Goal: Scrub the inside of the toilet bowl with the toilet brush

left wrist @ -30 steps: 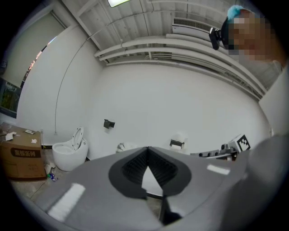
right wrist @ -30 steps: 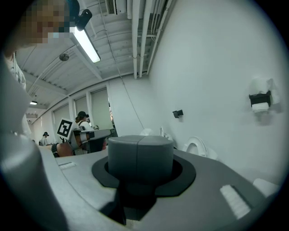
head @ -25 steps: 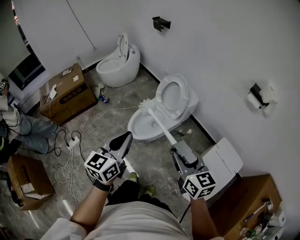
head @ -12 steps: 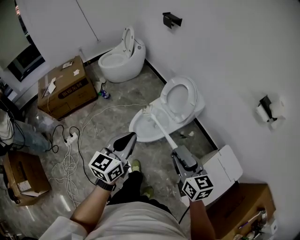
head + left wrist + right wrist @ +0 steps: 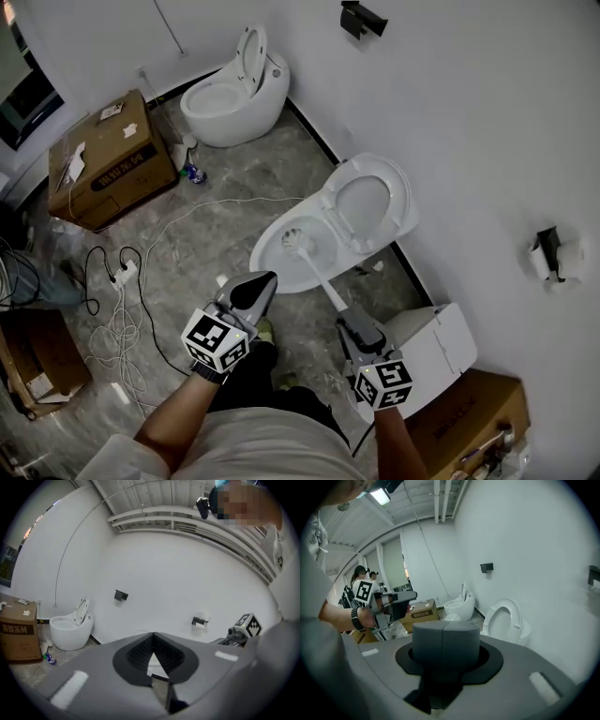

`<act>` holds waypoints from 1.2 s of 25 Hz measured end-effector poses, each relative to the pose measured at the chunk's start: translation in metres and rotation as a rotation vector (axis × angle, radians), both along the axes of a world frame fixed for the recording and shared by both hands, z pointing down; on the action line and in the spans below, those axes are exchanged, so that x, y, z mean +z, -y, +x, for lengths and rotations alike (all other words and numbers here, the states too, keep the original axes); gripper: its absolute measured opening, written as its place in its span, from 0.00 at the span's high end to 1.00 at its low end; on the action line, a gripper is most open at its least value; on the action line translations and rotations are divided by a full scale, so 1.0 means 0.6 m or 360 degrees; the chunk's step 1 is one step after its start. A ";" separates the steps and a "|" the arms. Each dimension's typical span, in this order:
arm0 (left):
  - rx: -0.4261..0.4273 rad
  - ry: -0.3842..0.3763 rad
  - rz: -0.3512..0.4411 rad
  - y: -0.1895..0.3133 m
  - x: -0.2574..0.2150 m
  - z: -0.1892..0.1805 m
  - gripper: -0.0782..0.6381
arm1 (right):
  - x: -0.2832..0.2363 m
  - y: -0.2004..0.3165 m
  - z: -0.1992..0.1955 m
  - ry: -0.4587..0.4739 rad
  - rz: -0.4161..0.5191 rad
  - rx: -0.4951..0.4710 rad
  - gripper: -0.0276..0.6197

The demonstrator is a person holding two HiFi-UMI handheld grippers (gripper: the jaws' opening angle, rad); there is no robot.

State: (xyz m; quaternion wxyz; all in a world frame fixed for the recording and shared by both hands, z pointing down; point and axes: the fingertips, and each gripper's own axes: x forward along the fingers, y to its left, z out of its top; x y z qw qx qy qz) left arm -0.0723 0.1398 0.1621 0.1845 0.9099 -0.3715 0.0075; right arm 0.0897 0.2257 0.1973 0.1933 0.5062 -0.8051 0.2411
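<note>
The white toilet [image 5: 281,267] stands against the wall with its lid and seat [image 5: 367,202] raised. A white toilet brush [image 5: 298,239] has its bristle head inside the bowl, and its handle slants back to my right gripper [image 5: 349,317], which is shut on the handle's end. In the right gripper view the jaws [image 5: 445,625] are pressed together and hide the brush; the raised lid [image 5: 506,618] shows beyond them. My left gripper [image 5: 262,279] hovers over the floor just left of the bowl, shut and empty, its tips meeting [image 5: 153,637].
A second white toilet [image 5: 225,94] stands in the far corner beside a cardboard box [image 5: 103,169]. Cables and a power strip [image 5: 122,281] lie on the floor at left. A white box [image 5: 441,347] and a brown carton [image 5: 469,422] sit at right. A paper holder [image 5: 553,253] hangs on the wall.
The brush head has gone from the bowl's far rim down into the bowl. The right gripper followed it forward. The left gripper stayed shut beside the bowl.
</note>
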 end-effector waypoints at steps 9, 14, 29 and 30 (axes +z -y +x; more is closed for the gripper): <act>0.0109 0.0045 -0.0108 0.097 0.132 0.009 0.88 | 0.120 0.088 -0.005 -0.0195 -0.0217 -0.0036 0.70; 0.0159 0.0049 -0.0142 0.126 0.193 0.028 0.88 | 0.204 0.137 0.013 -0.0303 -0.0310 -0.0078 0.70; 0.0080 0.0093 -0.0359 0.217 0.458 0.078 0.88 | 0.513 0.289 0.083 -0.0684 -0.0552 -0.0421 0.70; 0.0067 0.0098 -0.0368 0.226 0.469 0.081 0.88 | 0.526 0.299 0.087 -0.0695 -0.0560 -0.0438 0.70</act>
